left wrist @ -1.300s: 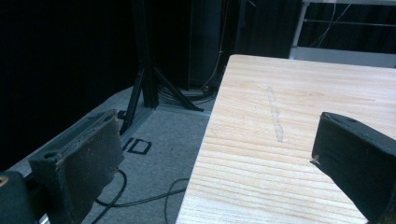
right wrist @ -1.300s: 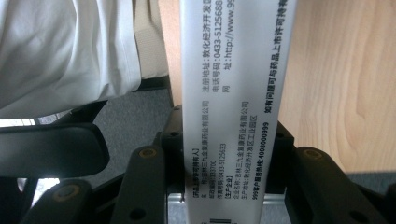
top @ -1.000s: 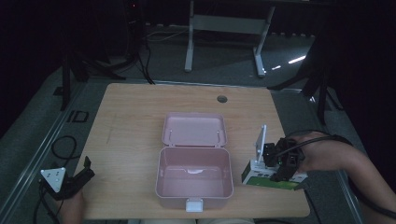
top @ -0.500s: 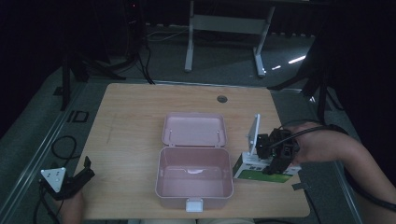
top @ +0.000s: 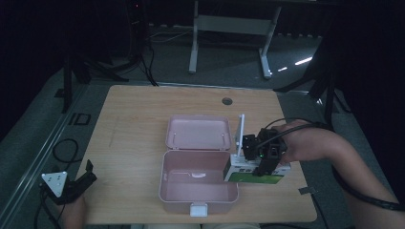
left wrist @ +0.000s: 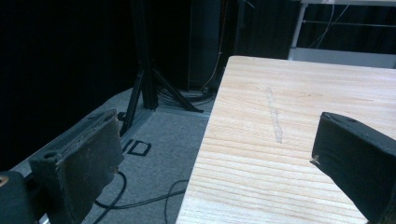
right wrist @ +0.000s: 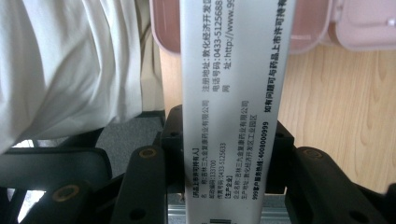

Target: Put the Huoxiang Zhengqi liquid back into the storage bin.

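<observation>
Your left gripper (top: 80, 180) hung off the table's (top: 138, 119) near-left corner, its jaws spread wide with nothing between them, the bare wood and a floor cable (left wrist: 135, 201) showing in the gap. At the centre sat the pink case (top: 198, 183), lid thrown back flat toward the far side. Your right gripper (top: 261, 162) had its jaws clamped on the narrow sides of a green-and-white carton (top: 255, 172), which hung at the case's right rim, one end reaching just over it.
</observation>
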The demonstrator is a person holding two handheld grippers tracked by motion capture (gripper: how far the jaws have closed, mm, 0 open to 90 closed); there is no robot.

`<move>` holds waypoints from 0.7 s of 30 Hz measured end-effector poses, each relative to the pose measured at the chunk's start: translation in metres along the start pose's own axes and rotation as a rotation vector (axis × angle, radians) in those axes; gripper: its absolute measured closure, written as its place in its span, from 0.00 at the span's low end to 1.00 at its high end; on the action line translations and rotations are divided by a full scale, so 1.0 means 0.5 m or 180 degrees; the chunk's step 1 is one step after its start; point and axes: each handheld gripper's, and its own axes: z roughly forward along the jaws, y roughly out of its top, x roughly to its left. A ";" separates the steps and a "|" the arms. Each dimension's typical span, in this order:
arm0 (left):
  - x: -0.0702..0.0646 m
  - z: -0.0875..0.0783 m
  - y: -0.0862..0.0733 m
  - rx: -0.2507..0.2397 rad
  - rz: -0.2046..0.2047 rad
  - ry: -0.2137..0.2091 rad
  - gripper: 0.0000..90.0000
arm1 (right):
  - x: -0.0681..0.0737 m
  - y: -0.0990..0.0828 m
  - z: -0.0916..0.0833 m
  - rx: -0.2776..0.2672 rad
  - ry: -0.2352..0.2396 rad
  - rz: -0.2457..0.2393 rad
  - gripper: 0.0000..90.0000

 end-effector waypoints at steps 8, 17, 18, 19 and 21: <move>0.001 0.000 0.000 -0.0003 -0.0012 -0.0001 0.02 | 0.006 0.057 -0.001 0.0049 -0.0006 -0.0097 0.69; 0.002 0.000 0.000 0.0006 -0.0009 -0.0008 0.02 | 0.022 0.131 -0.014 -0.0014 -0.0103 -0.0315 0.69; 0.002 0.000 0.000 0.0006 -0.0009 -0.0008 0.02 | 0.022 0.131 -0.014 -0.0014 -0.0103 -0.0315 0.69; 0.002 -0.001 0.000 0.0000 -0.0017 -0.0010 0.02 | 0.024 0.137 -0.013 -0.0004 -0.0101 -0.0322 0.69; 0.002 -0.001 0.000 -0.0001 -0.0011 -0.0012 0.02 | 0.028 0.161 -0.002 0.0030 -0.0098 -0.0389 0.69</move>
